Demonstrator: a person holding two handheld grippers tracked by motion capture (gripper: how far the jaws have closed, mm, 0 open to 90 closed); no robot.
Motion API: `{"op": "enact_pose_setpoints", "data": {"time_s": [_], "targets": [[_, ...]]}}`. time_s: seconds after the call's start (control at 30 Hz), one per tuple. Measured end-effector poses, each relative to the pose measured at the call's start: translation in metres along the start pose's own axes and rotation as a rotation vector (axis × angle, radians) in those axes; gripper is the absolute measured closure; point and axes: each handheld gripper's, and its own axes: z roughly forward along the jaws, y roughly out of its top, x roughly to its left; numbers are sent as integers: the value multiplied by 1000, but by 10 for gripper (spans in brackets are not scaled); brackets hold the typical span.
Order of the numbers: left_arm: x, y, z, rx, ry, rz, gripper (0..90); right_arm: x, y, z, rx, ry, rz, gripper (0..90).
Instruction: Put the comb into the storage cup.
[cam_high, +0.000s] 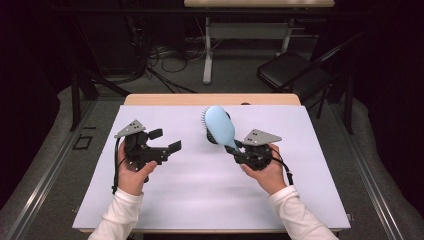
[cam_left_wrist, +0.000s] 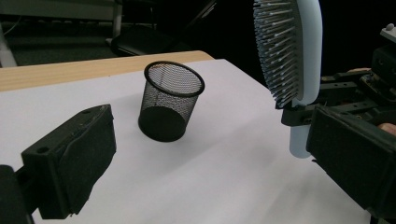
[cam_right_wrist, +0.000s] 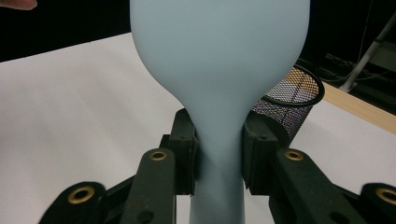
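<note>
A light blue hairbrush (cam_high: 219, 125) stands tilted above the white mat, its head pointing away from me. My right gripper (cam_high: 238, 150) is shut on the brush's handle. In the right gripper view the pads (cam_right_wrist: 186, 149) press both sides of the narrow handle of the brush (cam_right_wrist: 219, 56). My left gripper (cam_high: 165, 141) hovers open over the mat's left half with nothing between its fingers. In the left gripper view a black mesh cup (cam_left_wrist: 171, 100) stands upright ahead, and the brush (cam_left_wrist: 292, 51) shows its bristles at the right. The mesh cup (cam_right_wrist: 294, 105) sits just behind the brush.
A white mat (cam_high: 200, 200) covers most of the wooden table (cam_high: 150, 99). Beyond the table's far edge stand a black chair (cam_high: 292, 70), a desk leg (cam_high: 207, 50) and cables on the floor.
</note>
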Motion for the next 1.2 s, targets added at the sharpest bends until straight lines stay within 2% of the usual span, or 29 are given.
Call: {"op": "enact_pose_setpoints", "data": {"time_s": [0.2, 0.63, 0.73, 1.0, 1.2], "targets": [[-5, 10, 7, 10, -9, 23, 17, 0, 3, 1, -13, 5, 2, 697], [-15, 34, 24, 24, -58, 29, 17, 0, 0, -3, -17, -7, 6, 697], [-19, 39, 26, 23, -60, 45, 17, -1, -1, -3, -14, -6, 5, 697], [-28, 46, 32, 35, -80, 63, 17, -1, -1, -5, -18, -11, 7, 697], [-33, 53, 34, 49, -82, 71, 17, 1, 3, -2, -29, 3, 5, 697]]}}
